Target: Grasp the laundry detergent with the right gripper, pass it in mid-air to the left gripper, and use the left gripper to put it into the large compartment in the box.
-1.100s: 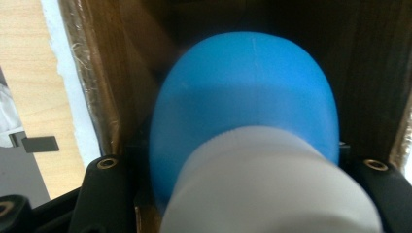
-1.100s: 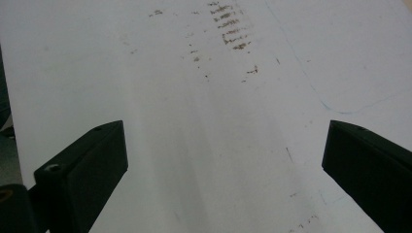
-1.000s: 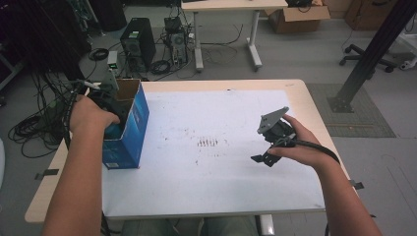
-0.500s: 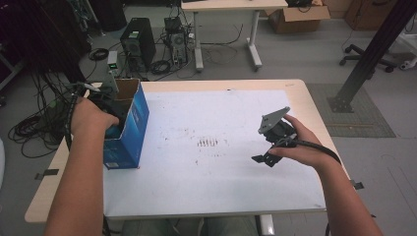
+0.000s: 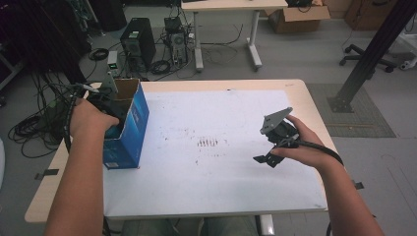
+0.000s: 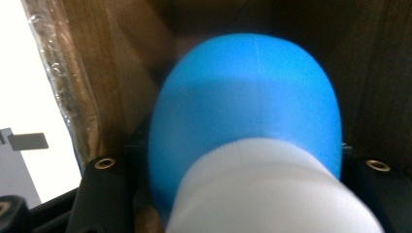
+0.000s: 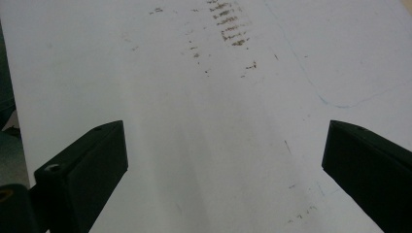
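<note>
The left gripper (image 5: 105, 110) is lowered into the open top of a blue cardboard box with a brown interior (image 5: 129, 129), which stands upright at the left edge of the white table sheet (image 5: 216, 187); in the left gripper view its jaws sit close against both sides of a rounded blue object with a white ribbed band (image 6: 245, 131) inside the box, having just eased slightly apart, though whether the pads press on it cannot be told. The right gripper (image 5: 271, 147) is held above the right side of the sheet, well apart from the box. Its jaws stand wide apart with nothing between them, over the bare sheet and some dark smudge marks (image 7: 231, 24).
</note>
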Tool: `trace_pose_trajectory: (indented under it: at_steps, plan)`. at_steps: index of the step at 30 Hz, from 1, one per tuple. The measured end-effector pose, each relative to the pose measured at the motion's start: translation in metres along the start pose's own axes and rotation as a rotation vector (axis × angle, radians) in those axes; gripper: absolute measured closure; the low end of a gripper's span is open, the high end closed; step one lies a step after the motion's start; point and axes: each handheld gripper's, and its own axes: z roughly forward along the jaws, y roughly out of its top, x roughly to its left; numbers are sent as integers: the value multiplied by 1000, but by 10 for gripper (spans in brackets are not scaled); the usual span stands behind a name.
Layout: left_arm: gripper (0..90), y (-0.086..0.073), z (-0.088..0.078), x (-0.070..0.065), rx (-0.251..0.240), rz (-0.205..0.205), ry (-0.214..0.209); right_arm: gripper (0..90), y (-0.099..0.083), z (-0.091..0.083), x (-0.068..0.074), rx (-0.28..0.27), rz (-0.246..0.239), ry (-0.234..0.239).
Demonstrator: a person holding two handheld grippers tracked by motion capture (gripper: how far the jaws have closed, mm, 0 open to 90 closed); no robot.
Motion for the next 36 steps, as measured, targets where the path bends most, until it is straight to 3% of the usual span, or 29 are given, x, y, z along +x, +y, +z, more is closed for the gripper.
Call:
trace_pose_trajectory:
  at_steps: [7, 22, 36]
  plan:
    - [356, -1, -4, -1, 3, -1, -11, 27, -1, 2, 1, 1, -3, 2]
    - [301, -9, -35, -4, -43, -10, 9, 27, 3, -1, 4, -30, -12, 1]
    - [176, -17, -54, -14, -60, 27, -7, 28, 5, -8, 7, -47, -17, -4]
